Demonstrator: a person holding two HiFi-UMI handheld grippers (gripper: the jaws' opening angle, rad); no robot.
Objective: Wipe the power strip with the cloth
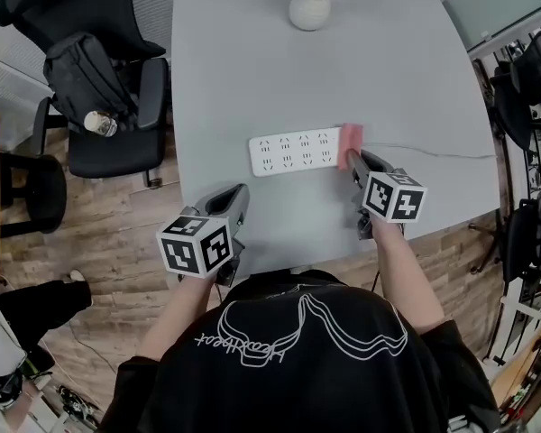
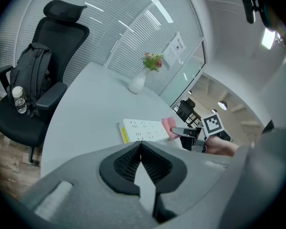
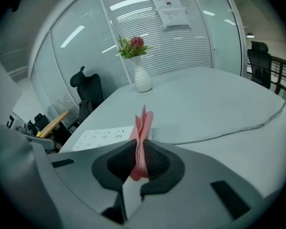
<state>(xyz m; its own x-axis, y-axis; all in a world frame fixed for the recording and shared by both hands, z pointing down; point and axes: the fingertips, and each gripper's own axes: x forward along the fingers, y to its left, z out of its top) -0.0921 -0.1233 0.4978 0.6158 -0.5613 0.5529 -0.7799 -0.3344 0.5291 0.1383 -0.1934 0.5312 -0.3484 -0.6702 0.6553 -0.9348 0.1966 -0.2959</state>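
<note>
The right gripper point(image 3: 142, 151) pinches the limp cloth point(image 3: 144, 125) mid-fold; the light power strip point(image 1: 293, 152) may slide; the left gripper point(image 2: 140, 144) sits pressed together, empty.

On our grey table point(image 1: 243, 79) lie a white power strip point(image 1: 293, 152) toward the near edge (cable point(image 1: 433, 152) trailing right) and a vase point(image 1: 309, 5) at the far edge
</note>
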